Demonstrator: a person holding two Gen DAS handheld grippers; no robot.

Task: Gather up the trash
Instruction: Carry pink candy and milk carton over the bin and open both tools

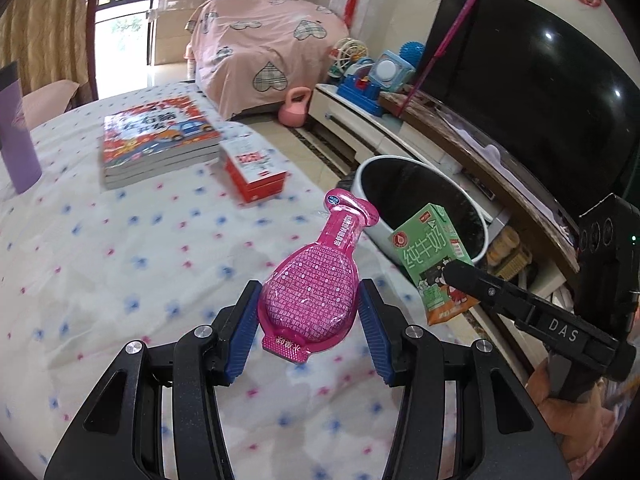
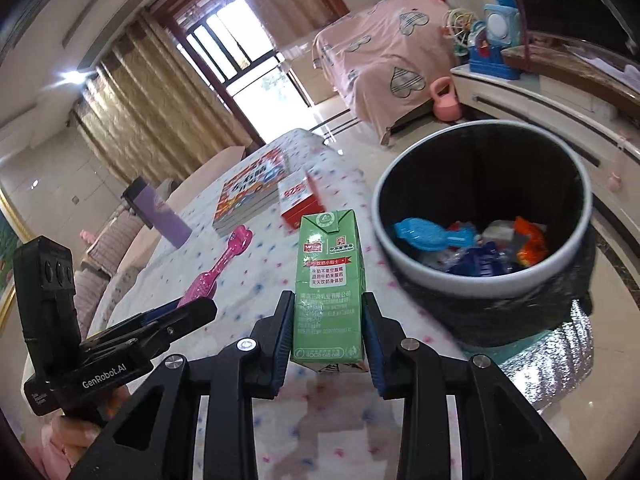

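My left gripper (image 1: 308, 300) is shut on a pink plastic blister package (image 1: 316, 284), held above the dotted tablecloth (image 1: 120, 264). My right gripper (image 2: 326, 312) is shut on a green milk carton (image 2: 328, 280), upright between its blue pads. The carton also shows in the left wrist view (image 1: 432, 256), next to the bin. The pink package shows in the right wrist view (image 2: 218, 268) at the left. A grey trash bin (image 2: 576, 200) with a black liner stands on the floor beside the table, holding several wrappers.
A stack of books (image 1: 156, 140) and a red-and-white box (image 1: 252, 168) lie further back on the table. A purple cup (image 1: 16, 140) stands at the far left. A TV (image 1: 520, 92) on a low cabinet is at the right, and a pink-covered sofa (image 1: 260, 44) behind.
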